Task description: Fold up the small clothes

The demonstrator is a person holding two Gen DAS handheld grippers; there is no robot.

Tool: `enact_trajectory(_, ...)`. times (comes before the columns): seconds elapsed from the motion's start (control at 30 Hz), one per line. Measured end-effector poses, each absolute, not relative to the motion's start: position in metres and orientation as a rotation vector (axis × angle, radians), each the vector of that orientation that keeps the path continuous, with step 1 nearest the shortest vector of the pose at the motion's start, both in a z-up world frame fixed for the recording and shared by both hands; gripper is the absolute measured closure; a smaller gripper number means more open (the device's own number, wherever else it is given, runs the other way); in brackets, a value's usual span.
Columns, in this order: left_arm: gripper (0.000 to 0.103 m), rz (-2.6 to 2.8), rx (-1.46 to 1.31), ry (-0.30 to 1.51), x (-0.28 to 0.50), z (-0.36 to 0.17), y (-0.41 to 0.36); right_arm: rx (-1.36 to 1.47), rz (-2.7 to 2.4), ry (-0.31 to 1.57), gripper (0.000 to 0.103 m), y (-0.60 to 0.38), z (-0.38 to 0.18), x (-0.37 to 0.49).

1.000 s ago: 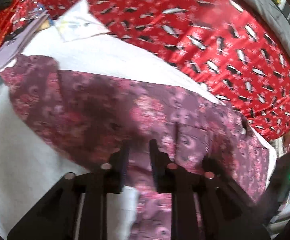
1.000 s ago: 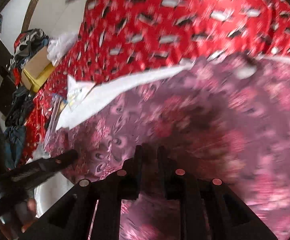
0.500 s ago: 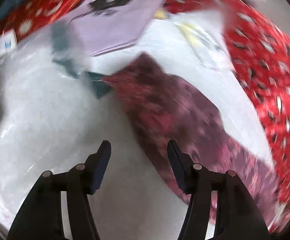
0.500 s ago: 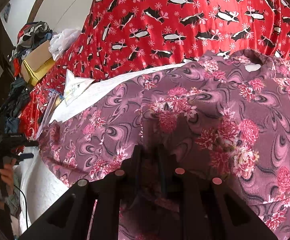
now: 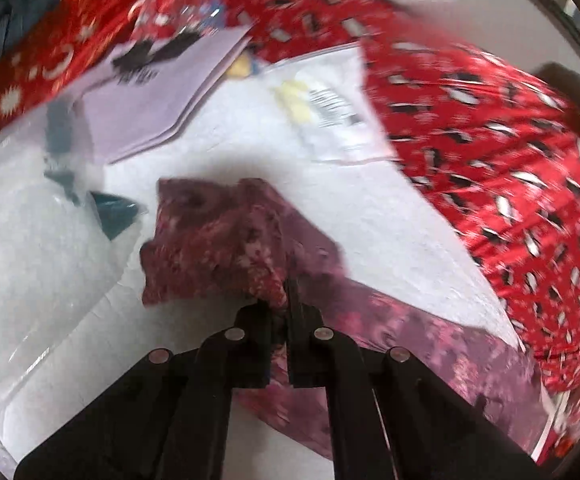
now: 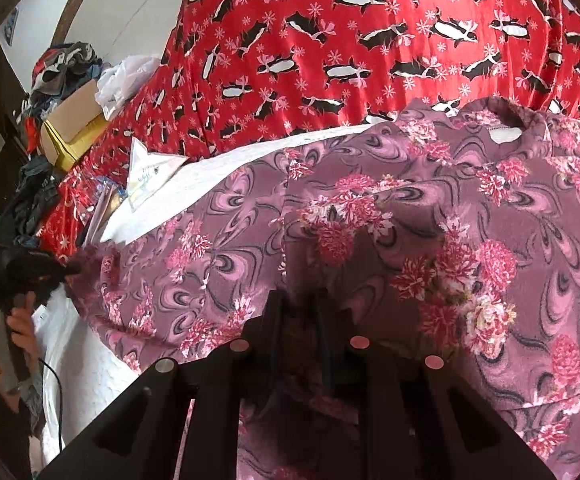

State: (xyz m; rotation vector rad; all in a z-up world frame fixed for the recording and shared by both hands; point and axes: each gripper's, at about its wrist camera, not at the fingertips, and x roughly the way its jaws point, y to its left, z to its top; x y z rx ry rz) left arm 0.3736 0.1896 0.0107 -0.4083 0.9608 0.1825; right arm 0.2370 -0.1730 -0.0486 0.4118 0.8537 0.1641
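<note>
We see left hand-held gripper (image 5: 286, 300) just closed, pinching floral shirt (image 5: 226, 248) corner; right hand-held gripper (image 6: 296, 312) clamps its hem.

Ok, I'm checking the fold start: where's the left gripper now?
Left gripper is shut on the floral garment's corner, over the white sheet.

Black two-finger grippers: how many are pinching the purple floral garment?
2. The left gripper is shut on the purple floral garment's bunched end; the right gripper clamps its near edge. Contact partly hidden.

bare white sheet (image 5: 390, 220) beyond garment (image 5: 218, 236), papers (image 5: 162, 92) crowding far edge
</note>
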Motion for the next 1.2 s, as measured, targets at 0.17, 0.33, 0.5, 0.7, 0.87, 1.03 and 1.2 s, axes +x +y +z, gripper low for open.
enact_trajectory(0.17, 0.100, 0.119, -0.338, 0.909, 0.358, 0.041, 0.146, 0.426, 0.180, 0.880, 0.082, -0.185, -0.037, 0.224)
enact_trajectory(0.33, 0.100, 0.035, -0.307, 0.884, 0.343, 0.061, 0.101, 0.323, 0.117, 0.871, 0.077, -0.214, -0.029, 0.195)
enact_trajectory(0.5, 0.100, -0.029, -0.279, 0.873, 0.330, 0.074, 0.057, 0.250, -0.009, 0.855, 0.076, -0.269, -0.025, 0.164)
enact_trajectory(0.7, 0.100, -0.098, -0.246, 0.870, 0.317, 0.084, -0.001, 0.300, -0.135, 0.839, 0.069, -0.338, -0.041, 0.135)
enact_trajectory(0.87, 0.100, -0.165, -0.194, 0.922, 0.309, 0.076, -0.062, 0.356, -0.082, 0.778, 0.065, -0.348, -0.050, 0.126)
enact_trajectory(1.03, 0.100, -0.254, -0.144, 1.006, 0.300, 0.049, -0.128, 0.406, -0.045, 0.756, 0.063, -0.354, -0.052, 0.124)
enact_trajectory(1.2, 0.100, -0.288, -0.059, 1.099, 0.296, 0.007, -0.176, 0.469, -0.016, 0.735, 0.063, -0.361, -0.054, 0.120)
